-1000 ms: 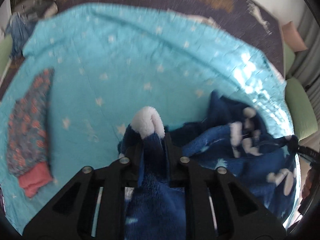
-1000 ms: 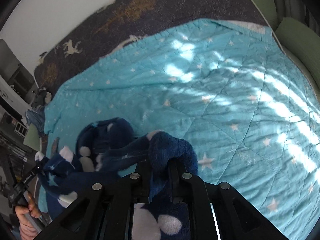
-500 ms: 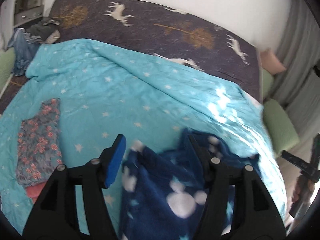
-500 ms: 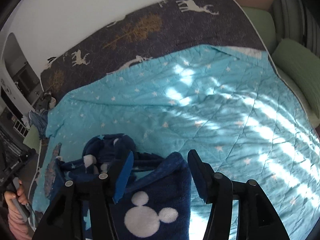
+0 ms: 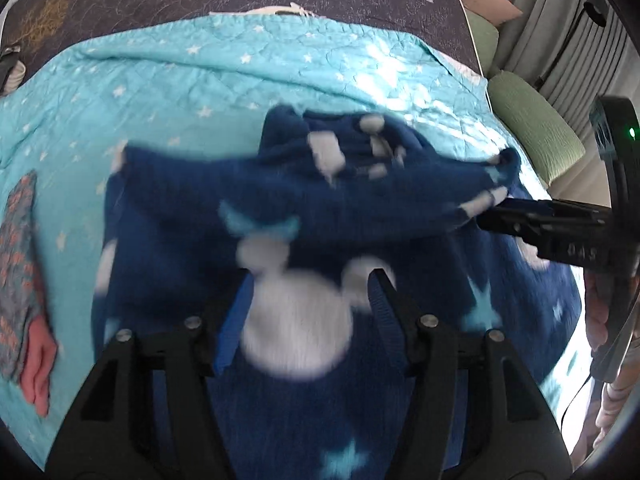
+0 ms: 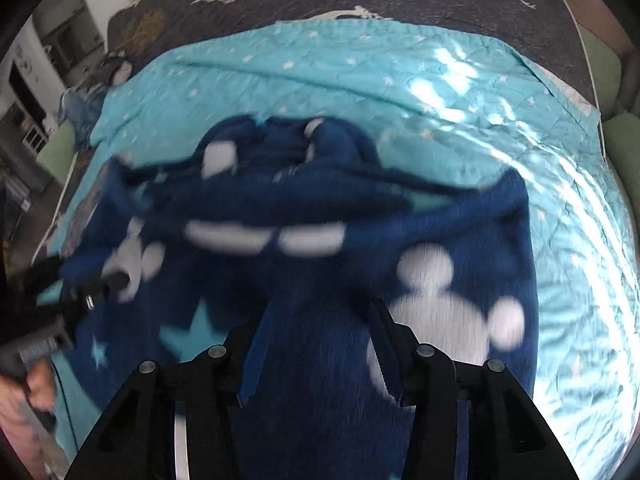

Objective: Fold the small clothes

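Fleece garment (image 5: 288,216) now spread, floral garment (image 5: 20,280) beside

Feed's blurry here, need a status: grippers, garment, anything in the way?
Left gripper open, right gripper open but just closing in; neither grips. Blue fleece lies spread on the quilt. Floral garment lies aside, clear.

text: faint raised characters on body of right gripper (image 5: 568,236) in left wrist view, too blurred to read | garment: printed shapes only, no lettering | bedding: no lettering | labels/brands/numbers: none readable in either view
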Demonstrator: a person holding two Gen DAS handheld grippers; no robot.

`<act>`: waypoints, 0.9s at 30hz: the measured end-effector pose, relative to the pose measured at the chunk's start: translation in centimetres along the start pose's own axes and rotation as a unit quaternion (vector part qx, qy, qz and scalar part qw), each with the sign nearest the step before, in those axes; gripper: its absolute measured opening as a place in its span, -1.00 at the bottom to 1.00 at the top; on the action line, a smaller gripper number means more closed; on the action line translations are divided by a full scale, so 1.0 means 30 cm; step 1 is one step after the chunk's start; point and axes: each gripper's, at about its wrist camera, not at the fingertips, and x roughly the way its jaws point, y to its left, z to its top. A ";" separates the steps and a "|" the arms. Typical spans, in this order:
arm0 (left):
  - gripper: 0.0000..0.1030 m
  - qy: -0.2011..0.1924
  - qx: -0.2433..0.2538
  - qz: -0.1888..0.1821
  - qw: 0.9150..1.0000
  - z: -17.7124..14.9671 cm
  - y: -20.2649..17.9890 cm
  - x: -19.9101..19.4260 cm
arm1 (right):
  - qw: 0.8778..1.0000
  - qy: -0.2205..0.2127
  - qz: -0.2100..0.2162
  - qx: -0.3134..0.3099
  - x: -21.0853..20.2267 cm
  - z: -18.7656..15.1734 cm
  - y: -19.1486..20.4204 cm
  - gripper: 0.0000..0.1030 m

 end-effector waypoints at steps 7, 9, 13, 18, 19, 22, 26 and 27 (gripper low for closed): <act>0.18 -0.046 -0.007 0.115 0.992 0.179 0.066 0.112 | 0.997 -0.071 -0.037 0.013 0.095 0.204 -0.055 -0.04; 0.17 -0.025 -0.031 0.139 0.990 0.183 0.129 0.154 | 0.996 -0.070 -0.045 0.024 0.131 0.217 -0.084 -0.04; 0.16 -0.045 -0.071 0.118 0.990 0.123 0.201 0.059 | 0.995 -0.065 0.002 0.075 0.103 0.153 -0.191 -0.04; 0.21 -0.072 -0.079 0.099 0.989 -0.042 0.228 -0.155 | 0.994 -0.085 -0.008 0.061 -0.116 -0.014 -0.265 0.02; 0.26 -0.071 -0.083 0.091 0.990 -0.108 0.231 -0.198 | 0.995 -0.083 -0.007 0.062 -0.175 -0.077 -0.278 0.07; 0.28 -0.059 -0.106 0.066 0.990 -0.242 0.226 -0.254 | 0.995 -0.075 0.024 0.060 -0.286 -0.231 -0.274 0.10; 0.29 -0.023 -0.142 0.020 0.989 -0.430 0.168 -0.284 | 0.989 -0.062 0.119 0.067 -0.360 -0.471 -0.194 0.25; 0.29 -0.019 -0.146 0.011 0.989 -0.465 0.149 -0.287 | 0.987 -0.061 0.127 0.073 -0.359 -0.512 -0.180 0.26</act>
